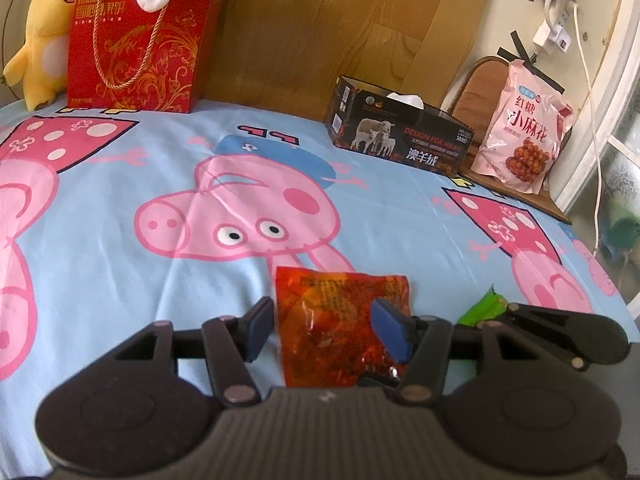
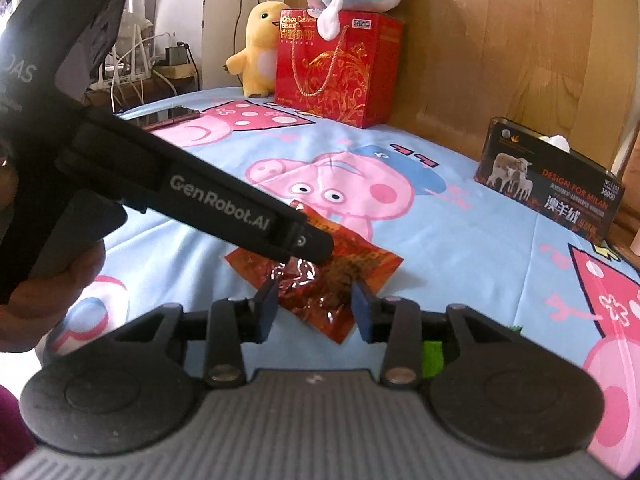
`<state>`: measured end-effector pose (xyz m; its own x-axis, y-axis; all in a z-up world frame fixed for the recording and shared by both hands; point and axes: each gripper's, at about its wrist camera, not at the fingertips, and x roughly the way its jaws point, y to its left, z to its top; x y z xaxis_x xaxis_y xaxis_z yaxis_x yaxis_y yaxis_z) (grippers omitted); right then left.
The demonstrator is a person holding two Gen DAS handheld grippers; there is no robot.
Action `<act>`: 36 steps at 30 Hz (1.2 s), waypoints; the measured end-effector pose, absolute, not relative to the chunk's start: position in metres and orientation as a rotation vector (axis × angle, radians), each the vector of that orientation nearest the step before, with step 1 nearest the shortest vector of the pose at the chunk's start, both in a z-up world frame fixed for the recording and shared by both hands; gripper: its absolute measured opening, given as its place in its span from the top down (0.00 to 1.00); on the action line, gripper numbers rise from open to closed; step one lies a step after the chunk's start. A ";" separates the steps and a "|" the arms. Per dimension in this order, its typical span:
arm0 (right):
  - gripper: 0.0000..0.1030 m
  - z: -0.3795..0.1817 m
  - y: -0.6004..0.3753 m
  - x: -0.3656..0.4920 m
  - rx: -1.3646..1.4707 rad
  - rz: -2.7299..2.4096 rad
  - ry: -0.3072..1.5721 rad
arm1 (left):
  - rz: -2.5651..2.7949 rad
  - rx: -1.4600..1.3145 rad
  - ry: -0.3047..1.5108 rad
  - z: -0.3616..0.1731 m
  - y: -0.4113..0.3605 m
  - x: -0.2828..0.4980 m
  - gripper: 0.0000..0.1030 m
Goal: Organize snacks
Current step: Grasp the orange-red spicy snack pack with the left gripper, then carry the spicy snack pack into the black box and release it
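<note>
Left hand-held gripper (image 1: 326, 330) has its jaws apart around the red snack packet (image 1: 340, 330), which lies flat on the bed (image 1: 120, 184) at 6 o'clock. Right hand-held gripper (image 2: 316, 310) is also apart, just short of it. Packet looks light, crinkly, slippery; pinch a flat edge.

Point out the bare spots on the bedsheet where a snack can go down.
The widest bare stretch of bedsheet lies between the red gift box and the black tissue box, beyond the red snack packet. Another patch sits left of the packet. It is crowded near both claws, left and right, around the packet and green wrapper.
</note>
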<state>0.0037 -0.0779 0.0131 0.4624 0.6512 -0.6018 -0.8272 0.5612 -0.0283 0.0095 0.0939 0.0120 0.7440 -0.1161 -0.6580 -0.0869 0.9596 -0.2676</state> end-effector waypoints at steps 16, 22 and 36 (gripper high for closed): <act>0.52 0.012 -0.086 0.004 -0.278 0.926 0.602 | -0.033 -0.283 0.718 0.011 0.095 0.007 0.44; 0.51 0.012 -0.087 0.004 -0.266 0.921 0.609 | -0.052 -0.318 0.723 0.012 0.098 0.005 0.46; 0.53 0.011 -0.091 0.011 -0.228 0.839 0.607 | -0.171 -0.480 0.751 0.013 0.091 0.021 0.54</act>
<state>0.0114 -0.0909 0.0113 0.5122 0.6276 -0.5863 -0.7536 0.6559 0.0438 0.0210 0.0910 0.0131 0.7230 -0.3165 -0.6141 -0.0199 0.8790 -0.4764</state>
